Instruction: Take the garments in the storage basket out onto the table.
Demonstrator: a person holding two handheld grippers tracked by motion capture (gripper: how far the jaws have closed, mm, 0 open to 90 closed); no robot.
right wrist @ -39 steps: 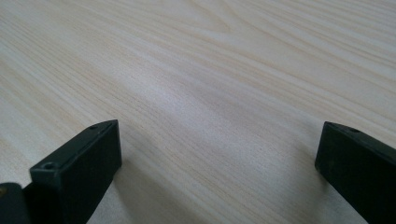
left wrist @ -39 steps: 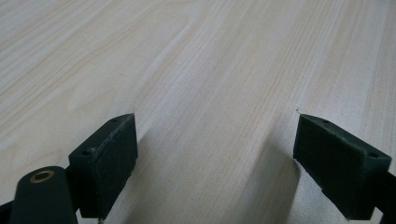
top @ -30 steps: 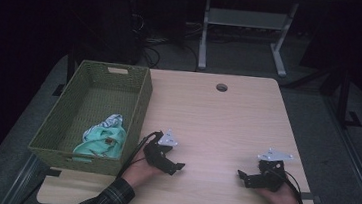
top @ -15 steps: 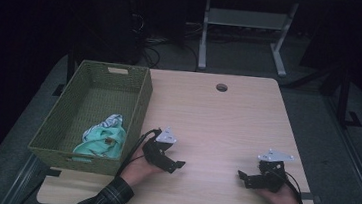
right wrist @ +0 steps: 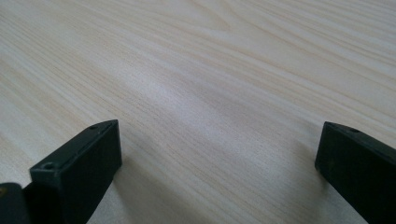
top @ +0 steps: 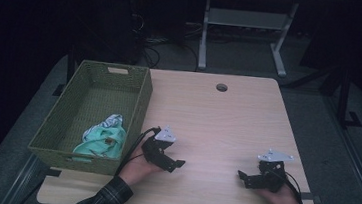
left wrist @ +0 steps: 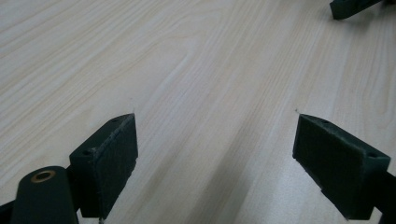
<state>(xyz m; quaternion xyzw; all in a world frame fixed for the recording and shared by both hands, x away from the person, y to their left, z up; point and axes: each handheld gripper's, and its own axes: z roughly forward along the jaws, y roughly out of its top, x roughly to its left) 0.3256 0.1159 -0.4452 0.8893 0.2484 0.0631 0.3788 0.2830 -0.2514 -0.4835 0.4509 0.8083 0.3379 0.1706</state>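
Note:
My left gripper (top: 177, 165) rests low on the light wooden table (top: 217, 120) near its front left, just right of the basket; in its own view the gripper (left wrist: 215, 149) is open, its jaws wide apart over bare wood. My right gripper (top: 242, 177) sits near the table's front right, pointing left; seen in its own view, this gripper (right wrist: 219, 163) is open too, nothing between its jaws. A woven green basket (top: 138, 103) stands at the table's left edge with a crumpled mint-green and white cloth (top: 102, 137) in its near end.
A round cable hole (top: 221, 87) lies near the table's far edge. Beyond the table stand a white desk frame (top: 246, 28) and cables on the dark floor. The tip of the other gripper (left wrist: 348, 7) shows at the top right of the left gripper view.

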